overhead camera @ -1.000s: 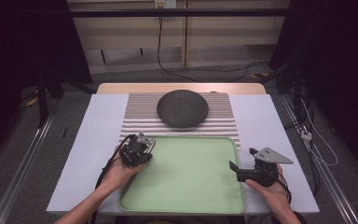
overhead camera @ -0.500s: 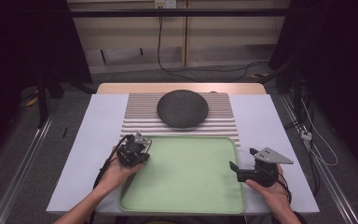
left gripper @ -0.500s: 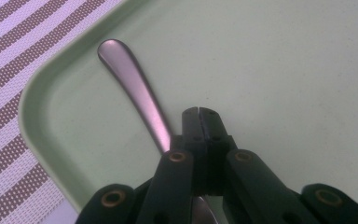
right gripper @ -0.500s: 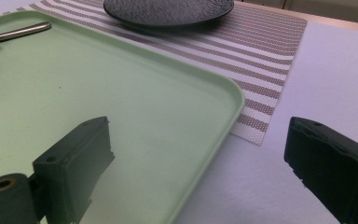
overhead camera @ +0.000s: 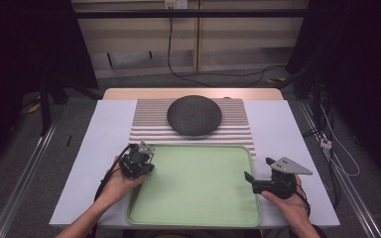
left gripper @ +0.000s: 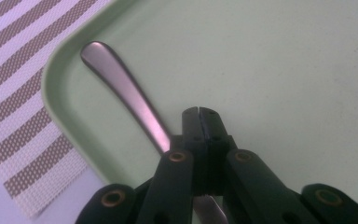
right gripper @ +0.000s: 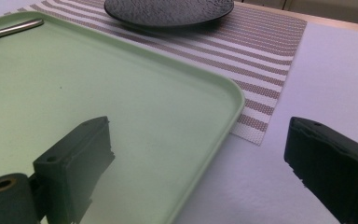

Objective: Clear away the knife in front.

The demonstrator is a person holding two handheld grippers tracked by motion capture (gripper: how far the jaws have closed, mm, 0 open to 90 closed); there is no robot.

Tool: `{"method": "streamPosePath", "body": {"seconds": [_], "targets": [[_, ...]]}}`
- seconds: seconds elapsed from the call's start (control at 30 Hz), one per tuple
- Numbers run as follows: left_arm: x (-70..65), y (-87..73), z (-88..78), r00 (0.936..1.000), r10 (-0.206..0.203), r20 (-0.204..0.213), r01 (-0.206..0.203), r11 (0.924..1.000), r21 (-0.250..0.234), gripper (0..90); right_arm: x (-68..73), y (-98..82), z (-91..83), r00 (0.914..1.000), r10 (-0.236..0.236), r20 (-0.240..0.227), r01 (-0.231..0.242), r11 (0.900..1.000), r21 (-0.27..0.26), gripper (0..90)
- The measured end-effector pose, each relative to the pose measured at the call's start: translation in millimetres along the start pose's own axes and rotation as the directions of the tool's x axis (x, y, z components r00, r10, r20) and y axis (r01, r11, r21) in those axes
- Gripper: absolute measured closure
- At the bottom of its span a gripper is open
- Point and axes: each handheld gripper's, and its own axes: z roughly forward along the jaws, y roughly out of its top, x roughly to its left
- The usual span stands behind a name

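- Left gripper (overhead camera: 140, 162): jaws pressed together, nothing seen between the tips (left gripper: 199, 112). Since a second ago it has slid slightly toward 9 o'clock, to the tray's 10 o'clock corner.
- Metal utensil handle (left gripper: 121, 84): lies flat in the green tray (overhead camera: 193, 145) along its 9 o'clock rim, passing under the left gripper. Whether they touch cannot be told.
- Judgement: the shift brings the jaws over the handle, but they must part before any grasp.
- Right gripper (overhead camera: 248, 177): jaws wide apart, empty, unmoved at the tray's 3 o'clock rim.
- Edges: the raised rim just beside the handle crowds a jaw on that side.
- Open room: bare tray floor toward 3 o'clock; the dark plate (overhead camera: 194, 115) on the striped mat (overhead camera: 144, 119) sits well apart at 12 o'clock.
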Motion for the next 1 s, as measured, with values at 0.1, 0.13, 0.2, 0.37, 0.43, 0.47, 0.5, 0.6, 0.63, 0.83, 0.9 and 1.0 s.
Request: {"method": "streamPosePath", "body": {"seconds": [0.1,0.13,0.2,0.37,0.43,0.47,0.5,0.6,0.63,0.83,0.9,1.0], "targets": [[0.6,-2.6,-1.5,1.0000,-0.002,-0.004,0.002,1.0000,0.000,90.0,0.4,0.0,0.8,1.0000,-0.001,-0.001,0.001,1.000,0.001,7.4],[0.5,-3.0,-2.0,0.9999,0.001,-0.011,-0.001,1.0000,0.000,90.0,0.6,0.1,0.7,1.0000,-0.002,-0.001,0.002,1.000,0.002,7.4],[-0.1,-3.8,-2.4,0.9999,-0.007,-0.012,0.007,1.0000,0.003,90.0,0.5,0.0,0.7,1.0000,0.000,-0.001,0.000,1.000,0.002,7.4],[-0.8,-9.0,-5.4,0.9997,-0.017,-0.018,0.017,0.9998,-0.005,90.0,0.4,-0.1,0.5,1.0000,0.001,0.000,-0.001,1.000,0.002,7.4],[-1.4,-9.7,-5.2,0.9996,-0.020,-0.020,0.020,0.9997,-0.010,90.0,0.2,0.0,0.9,1.0000,0.001,0.000,-0.001,1.000,0.003,7.5],[-1.3,-10.1,-5.3,0.9995,-0.023,-0.019,0.023,0.9997,-0.013,90.0,0.3,0.0,1.1,1.0000,0.000,0.000,0.000,1.000,0.003,7.5],[-0.8,-10.5,-5.5,0.9996,-0.022,-0.020,0.022,0.9996,-0.017,90.0,0.5,0.0,1.0,1.0000,0.000,0.000,0.000,1.000,0.002,7.5],[2.1,-11.2,-5.5,0.9994,-0.035,0.004,0.035,0.9991,-0.023,90.0,0.5,0.0,0.6,1.0000,0.002,0.002,-0.002,1.000,0.001,7.5],[3.2,-11.1,-5.2,0.9991,-0.041,0.012,0.041,0.9988,-0.028,89.6,0.4,-0.1,0.5,1.0000,0.001,0.003,-0.001,1.000,0.001,7.5],[4.9,-9.8,-6.7,0.9983,-0.040,0.043,0.044,0.9952,-0.088,77.3,-0.1,-1.4,-0.2,0.9999,0.004,0.013,-0.004,1.000,0.002,7.5],[3.7,-8.5,-9.1,0.9988,-0.032,0.036,0.036,0.9915,-0.125,67.0,-0.2,-2.1,-1.1,0.9999,0.010,0.013,-0.010,1.000,0.002,7.6],[1.2,-6.6,-12.6,0.9996,-0.025,-0.014,0.022,0.9837,-0.179,46.6,-0.5,-2.5,-2.7,0.9998,0.010,0.017,-0.010,1.000,-0.003,7.6]]}}
